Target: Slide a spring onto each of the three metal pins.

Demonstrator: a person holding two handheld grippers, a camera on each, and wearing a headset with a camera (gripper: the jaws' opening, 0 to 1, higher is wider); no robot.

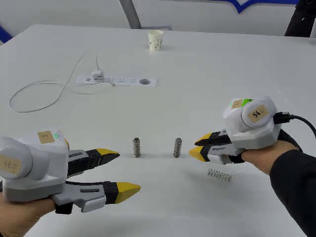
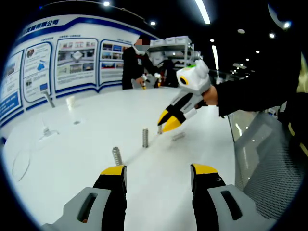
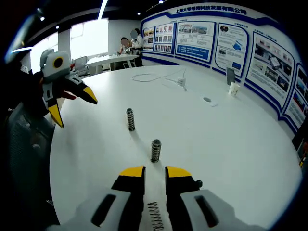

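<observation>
Two upright pins stand mid-table, each wearing a coiled spring: one [image 1: 137, 147] on the left, one [image 1: 177, 147] on the right. A loose spring [image 1: 219, 175] lies flat on the white table under my right gripper [image 1: 195, 148]. That gripper's yellow-tipped jaws are slightly parted with nothing between them, close to the right-hand sprung pin [image 3: 155, 150]. In the left gripper view a thin third pin [image 2: 160, 130] stands just by the right gripper's tips. My left gripper [image 1: 122, 171] hovers wide open at the near left, holding nothing, and points at the nearer sprung pin [image 2: 117, 155].
A paper cup [image 1: 155, 39] stands at the far edge of the table. A white power strip [image 1: 118, 80] with a plugged charger and a looping white cable [image 1: 39, 94] lies at the back left. People stand at another table [image 2: 144, 62] in the background.
</observation>
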